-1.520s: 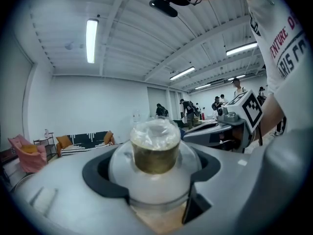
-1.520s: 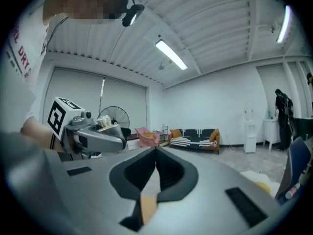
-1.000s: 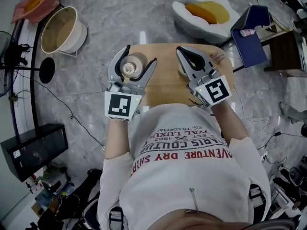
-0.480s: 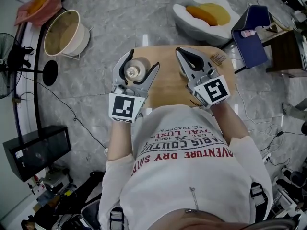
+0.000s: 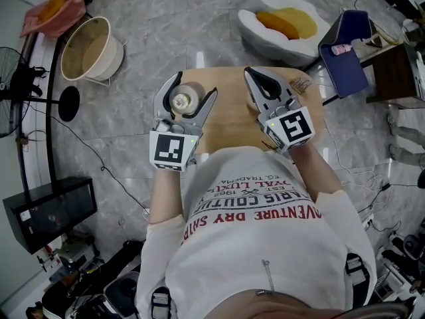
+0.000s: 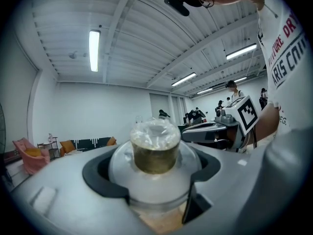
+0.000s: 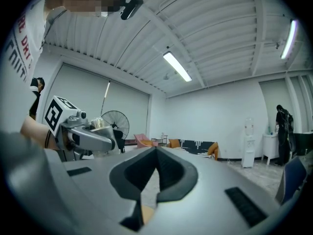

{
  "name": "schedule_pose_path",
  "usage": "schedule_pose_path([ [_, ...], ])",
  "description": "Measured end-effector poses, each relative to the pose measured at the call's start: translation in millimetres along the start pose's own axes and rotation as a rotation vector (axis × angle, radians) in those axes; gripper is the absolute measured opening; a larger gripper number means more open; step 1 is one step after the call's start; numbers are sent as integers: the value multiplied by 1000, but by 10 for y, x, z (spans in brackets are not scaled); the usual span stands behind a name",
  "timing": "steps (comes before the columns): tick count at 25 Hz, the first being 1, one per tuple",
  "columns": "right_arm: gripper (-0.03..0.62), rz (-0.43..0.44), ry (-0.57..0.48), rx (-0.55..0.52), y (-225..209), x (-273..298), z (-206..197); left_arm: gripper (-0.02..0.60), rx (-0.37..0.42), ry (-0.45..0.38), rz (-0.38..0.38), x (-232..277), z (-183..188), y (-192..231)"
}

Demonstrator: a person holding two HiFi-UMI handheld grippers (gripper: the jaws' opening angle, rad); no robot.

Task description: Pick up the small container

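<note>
The small container [image 5: 180, 98], a clear jar with a gold band and a clear lid, stands at the left of the small wooden table [image 5: 232, 121]. My left gripper [image 5: 194, 83] is level and shut on it, one jaw on each side. In the left gripper view the container [image 6: 155, 151] fills the space between the black pads [image 6: 100, 173] of my left gripper [image 6: 154, 169], which press on its wide clear body. My right gripper [image 5: 259, 77] hovers over the table's right half, shut and holding nothing. In the right gripper view its pads [image 7: 168, 173] meet at the tips of my right gripper [image 7: 156, 153].
On the floor are a round cream basket [image 5: 89, 45] at the upper left, a white beanbag with an orange cushion [image 5: 282, 18] beyond the table, a blue bag [image 5: 345, 48] beside a dark table [image 5: 398, 72] at right, and a fan [image 5: 13, 78] and a black box [image 5: 46, 208] at left.
</note>
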State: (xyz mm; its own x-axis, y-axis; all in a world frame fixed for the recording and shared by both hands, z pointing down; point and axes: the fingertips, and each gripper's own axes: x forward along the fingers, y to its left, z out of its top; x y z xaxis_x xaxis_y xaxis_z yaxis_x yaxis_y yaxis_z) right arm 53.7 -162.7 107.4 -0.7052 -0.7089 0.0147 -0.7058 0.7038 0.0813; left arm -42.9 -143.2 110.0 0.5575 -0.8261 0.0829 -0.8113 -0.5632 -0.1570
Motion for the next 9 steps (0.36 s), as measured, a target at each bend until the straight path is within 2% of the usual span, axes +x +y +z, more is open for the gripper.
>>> schedule_pose_path([
  [9,6,-13,14,7,-66,-22,-86,341,-12,14,-8,93,-53,-23],
])
